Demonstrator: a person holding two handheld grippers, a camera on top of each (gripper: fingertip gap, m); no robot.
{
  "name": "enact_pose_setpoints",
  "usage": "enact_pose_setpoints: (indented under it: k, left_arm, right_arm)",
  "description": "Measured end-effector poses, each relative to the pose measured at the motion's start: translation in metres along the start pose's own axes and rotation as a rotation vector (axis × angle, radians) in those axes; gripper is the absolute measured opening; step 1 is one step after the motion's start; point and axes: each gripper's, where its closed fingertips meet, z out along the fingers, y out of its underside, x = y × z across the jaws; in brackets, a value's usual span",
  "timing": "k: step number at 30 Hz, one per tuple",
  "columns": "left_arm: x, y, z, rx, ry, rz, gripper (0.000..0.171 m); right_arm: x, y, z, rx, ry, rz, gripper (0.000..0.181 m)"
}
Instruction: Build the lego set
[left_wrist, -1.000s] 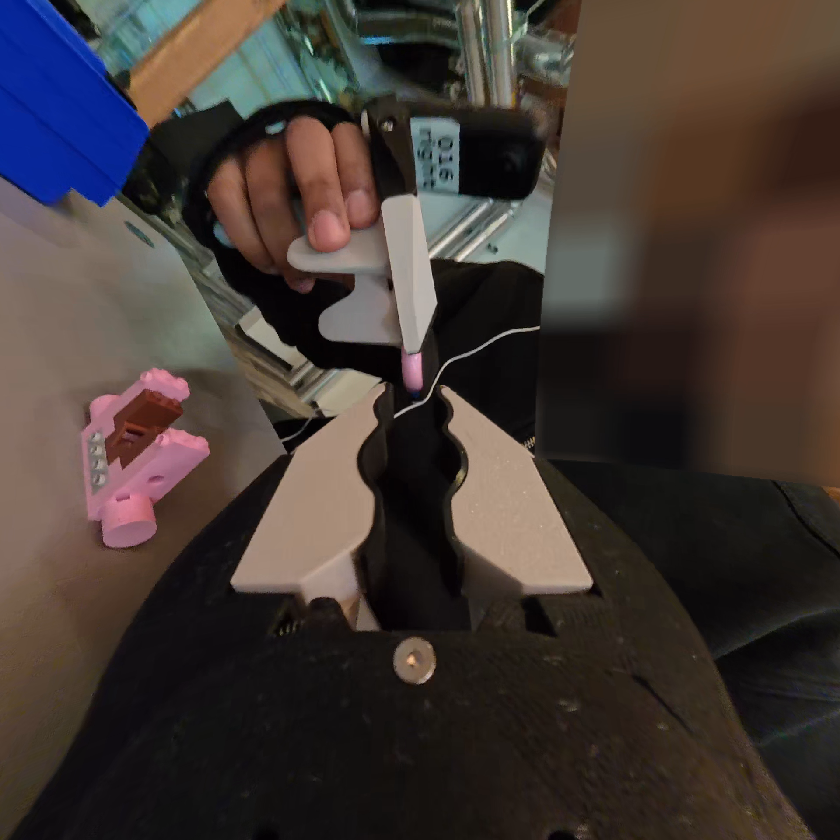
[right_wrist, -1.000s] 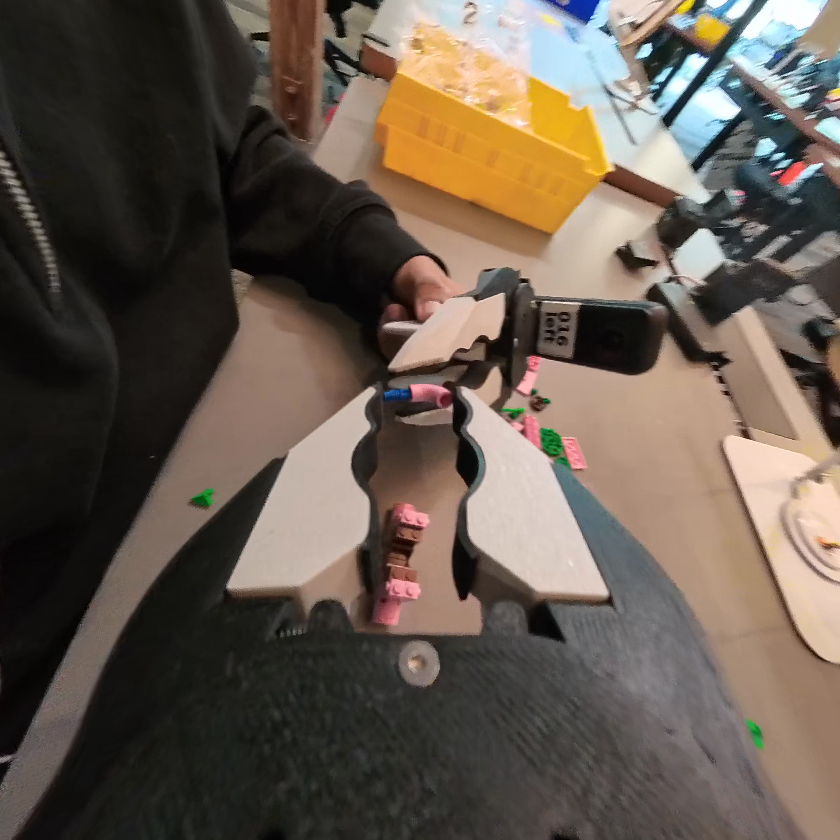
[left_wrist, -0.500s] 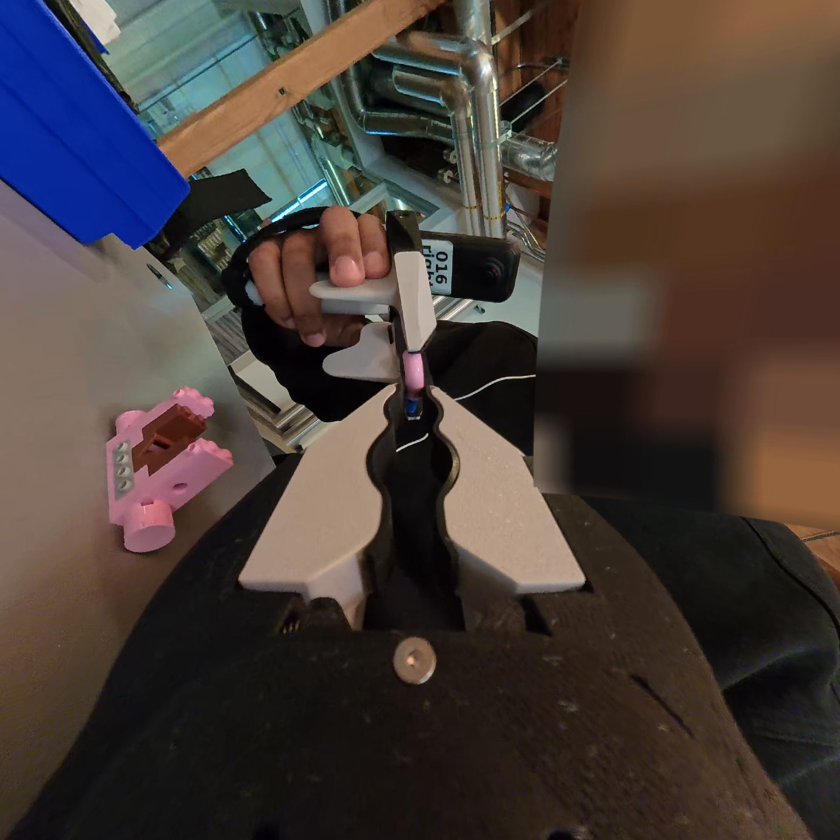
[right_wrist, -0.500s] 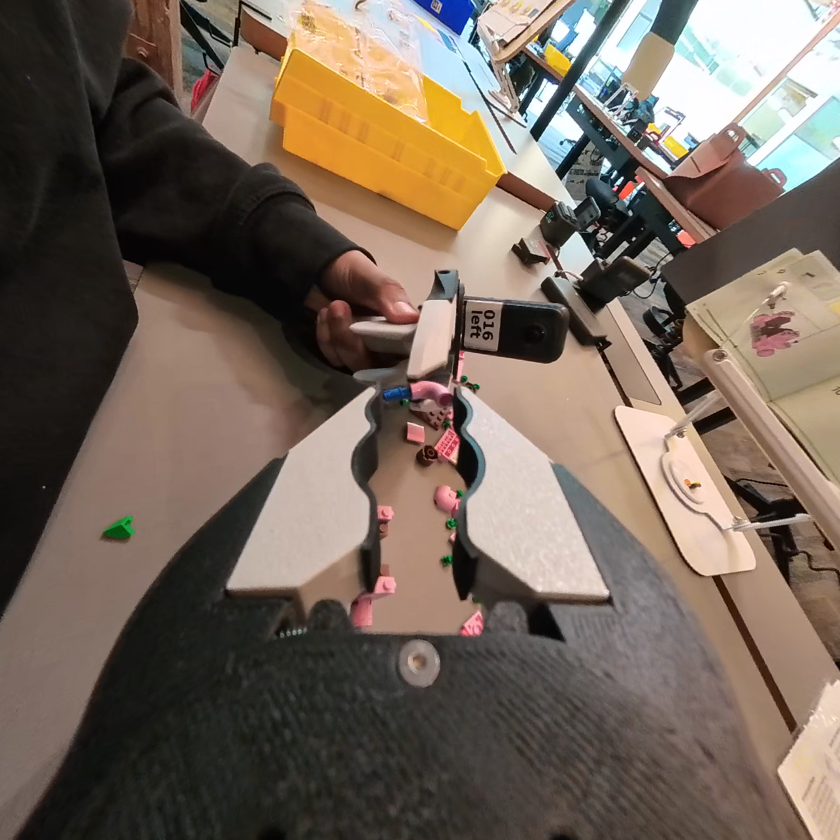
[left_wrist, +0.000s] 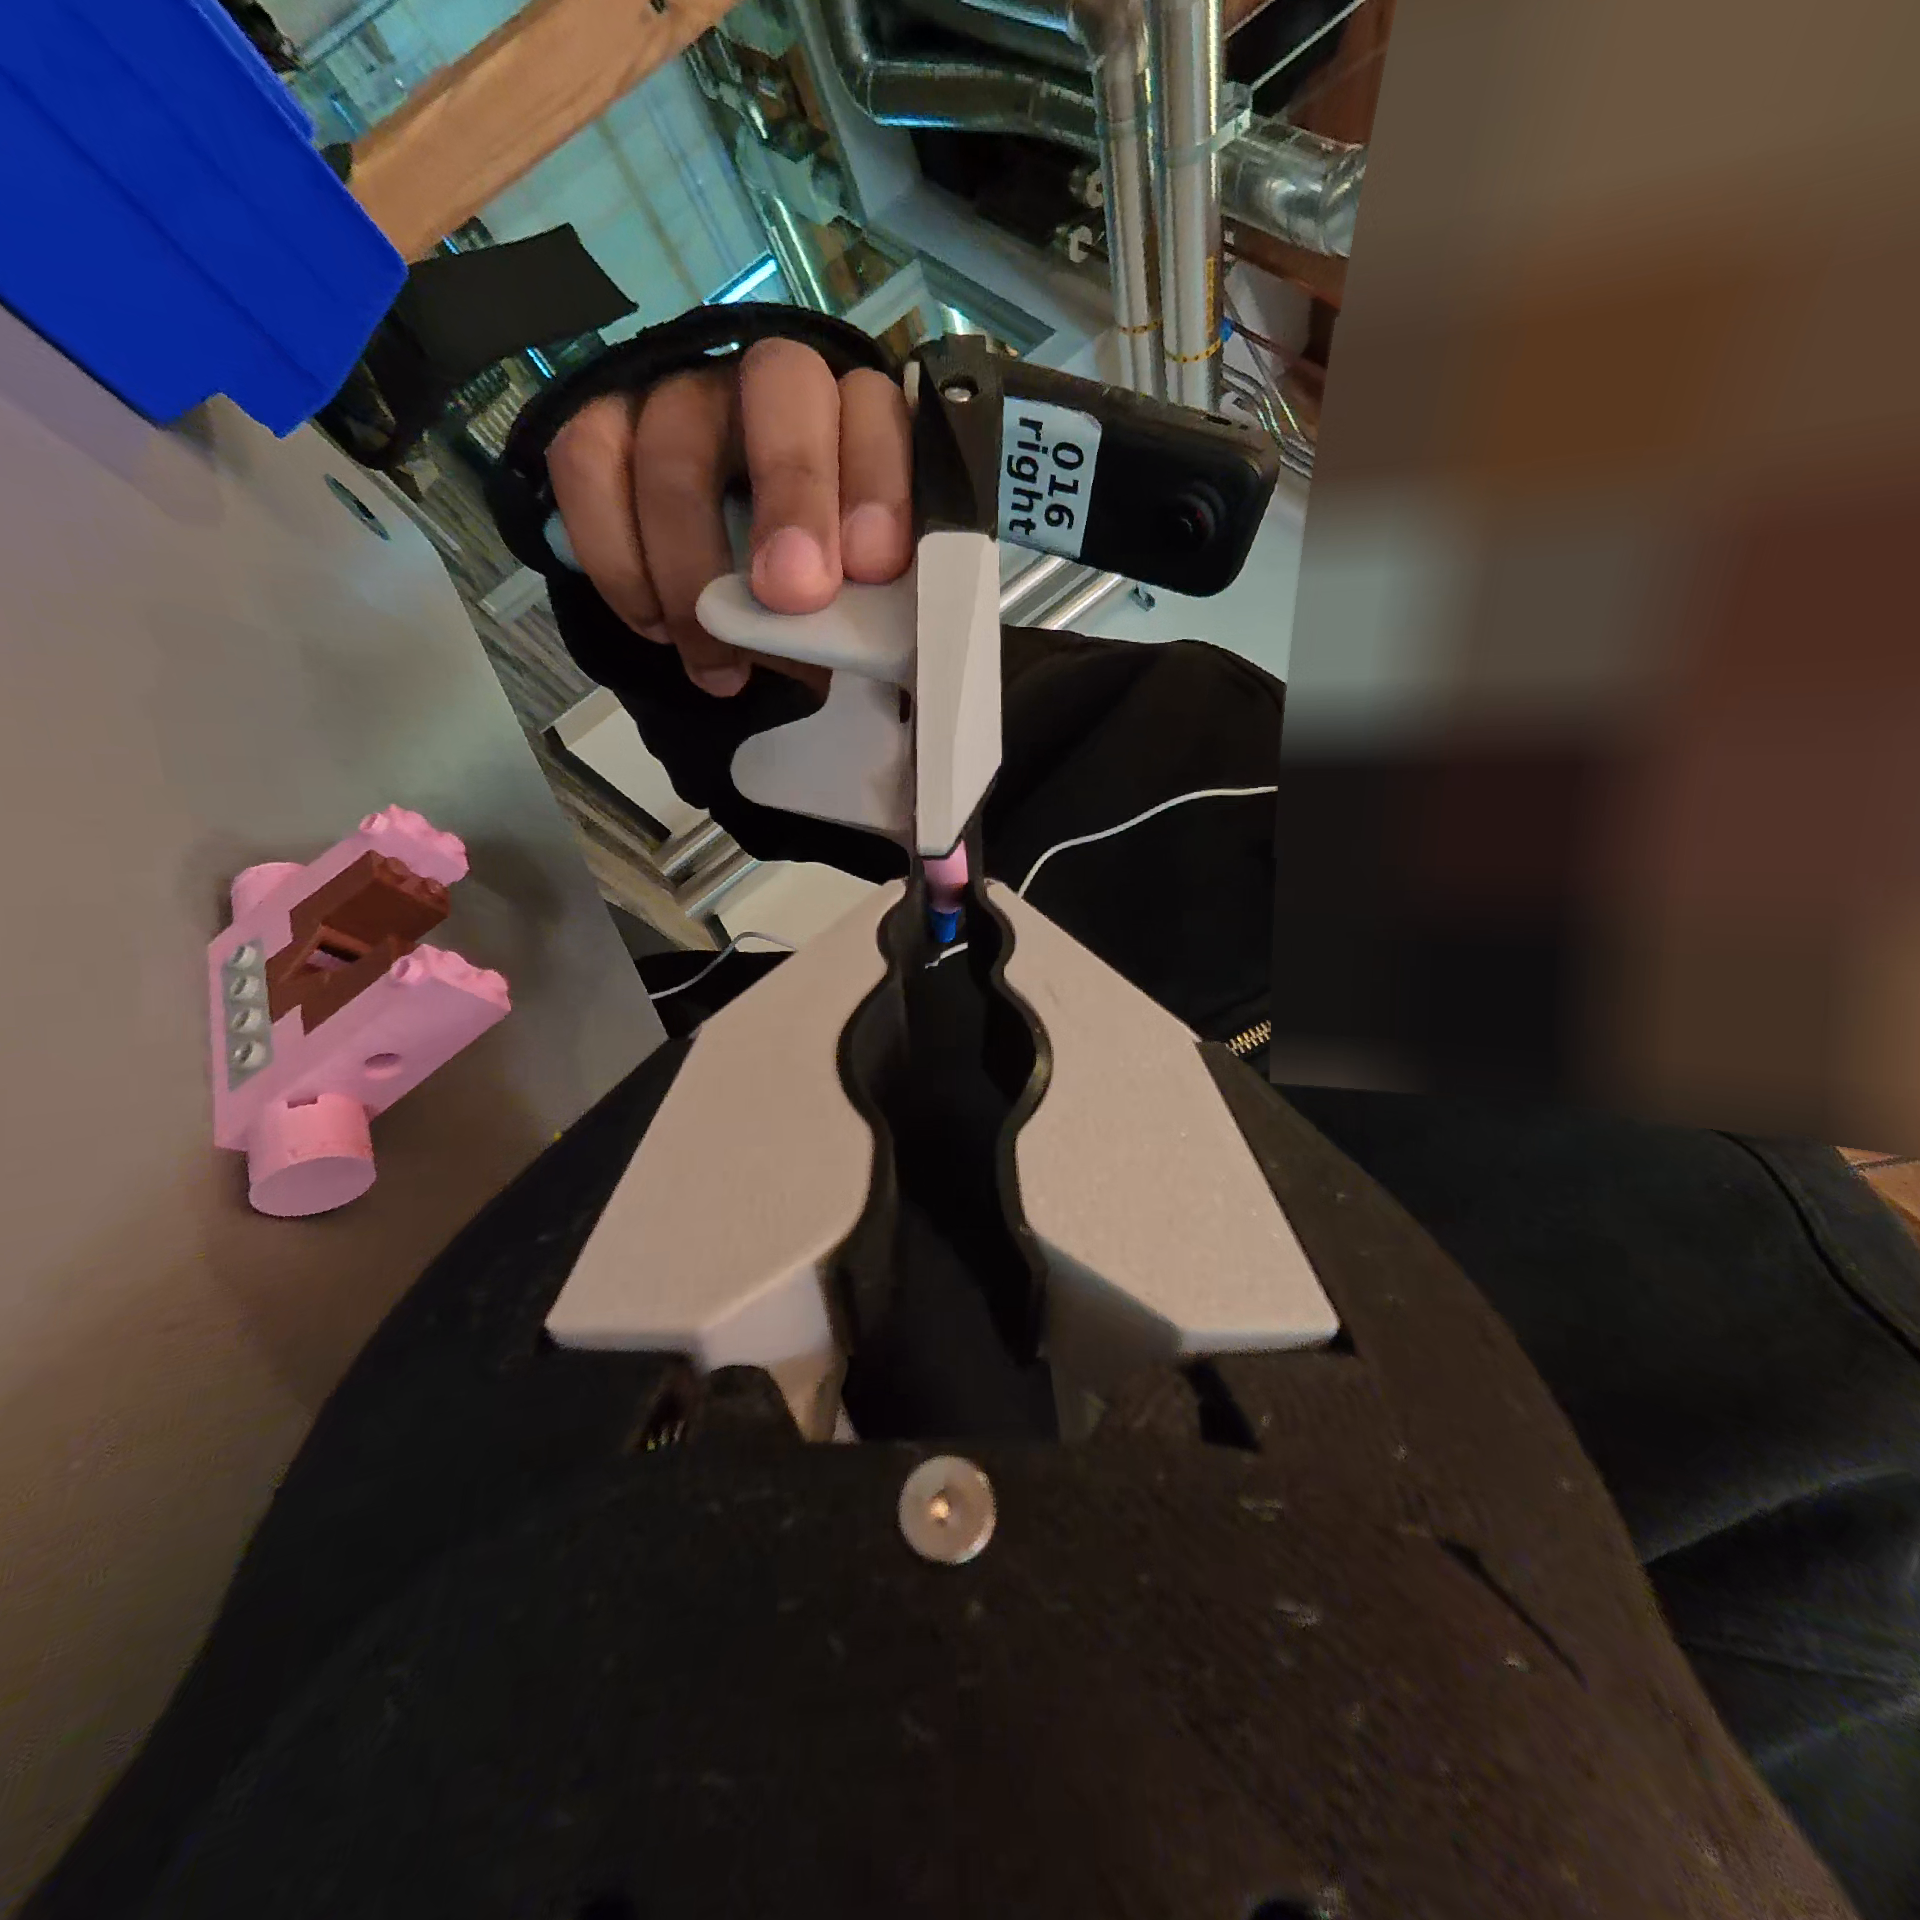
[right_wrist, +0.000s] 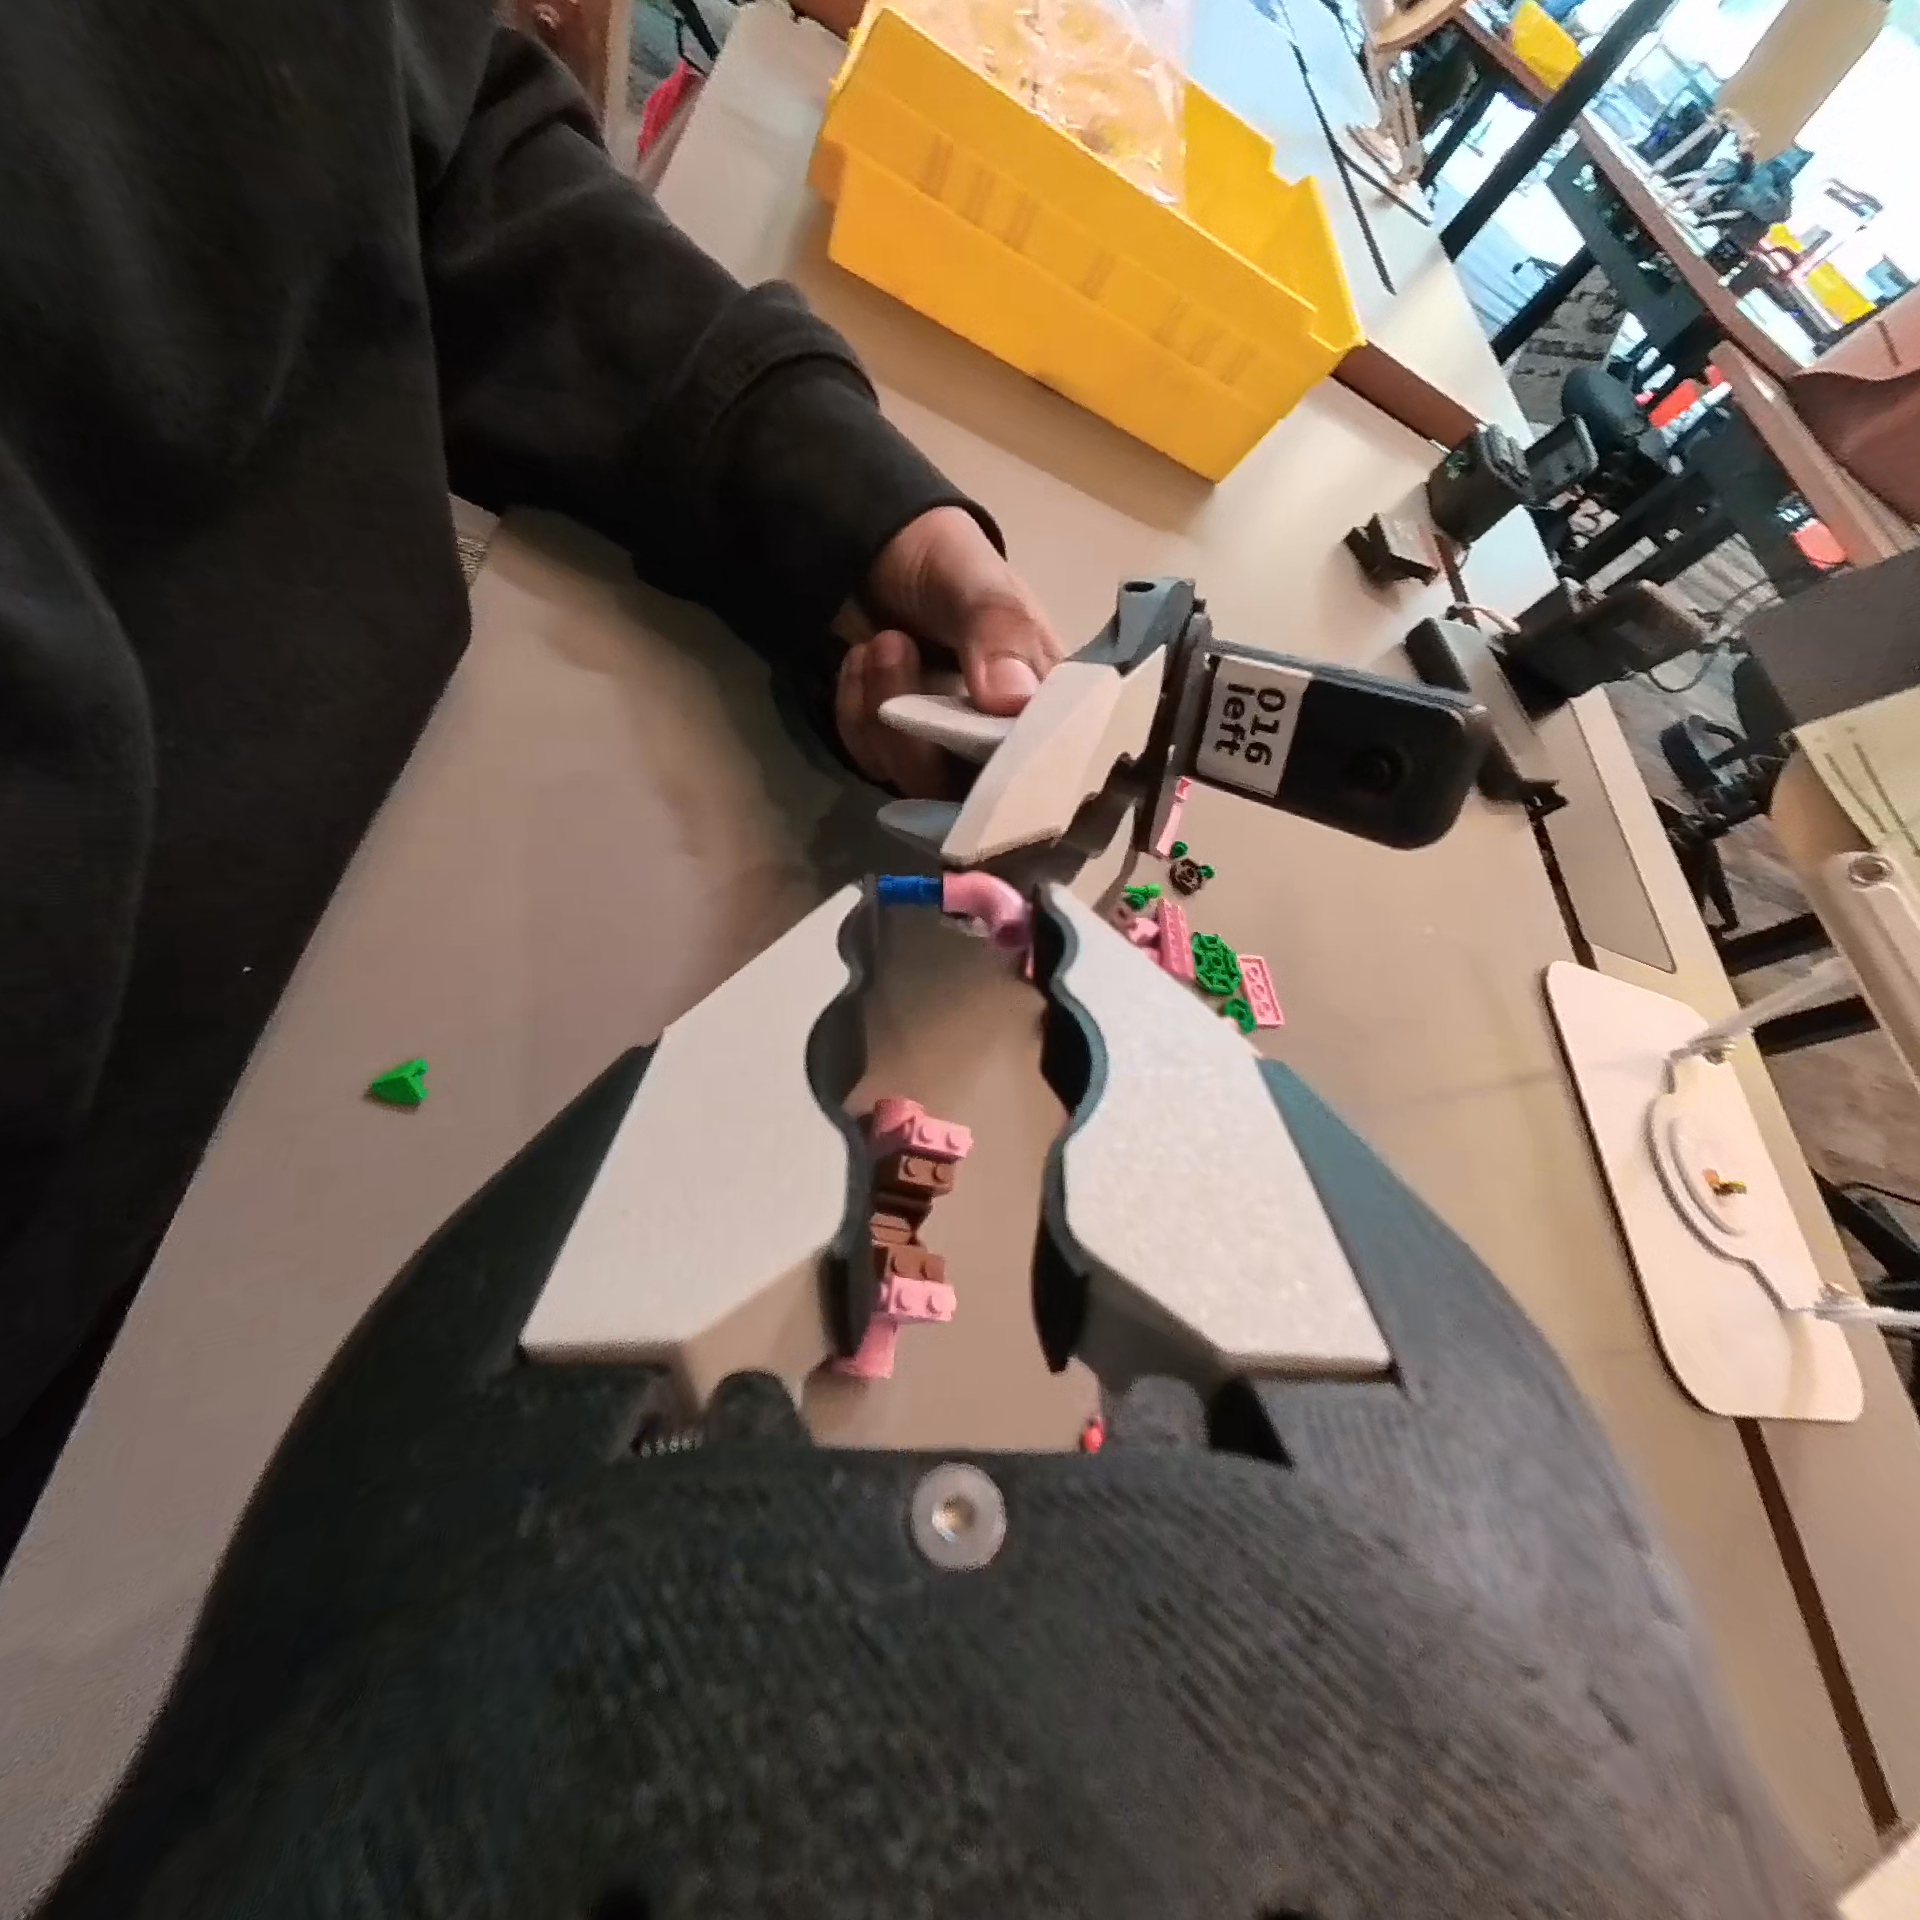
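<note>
A small pink curved piece with a blue pin spans the tips of my right gripper, which is shut on it above the table. In the left wrist view the pink piece hangs from the right gripper's tip, and the blue pin sits in the narrow gap of my left gripper. I cannot tell whether the left jaws pinch the pin. A pink and brown build lies on the table and also shows in the right wrist view.
Loose pink and green pieces lie beyond the grippers. A green piece lies near the person's black sleeve. A yellow bin stands at the back, a blue bin at the left, and a white board at the right. The tips of both grippers are at nearly the same place.
The right gripper has brought the pink piece closer, so the blue pin now sits between my left fingertips. The left jaws have narrowed a little. The build has not moved.
</note>
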Motion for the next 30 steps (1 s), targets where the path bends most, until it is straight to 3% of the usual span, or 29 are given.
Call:
enact_pose_setpoints:
  k: [30]
  left_arm:
    - [-0.0028, -0.0062, -0.0020, 0.072, 0.041, -0.055, 0.004]
  right_arm:
    - [0.0065, 0.0005, -0.0007, -0.028, 0.069, 0.014, 0.026]
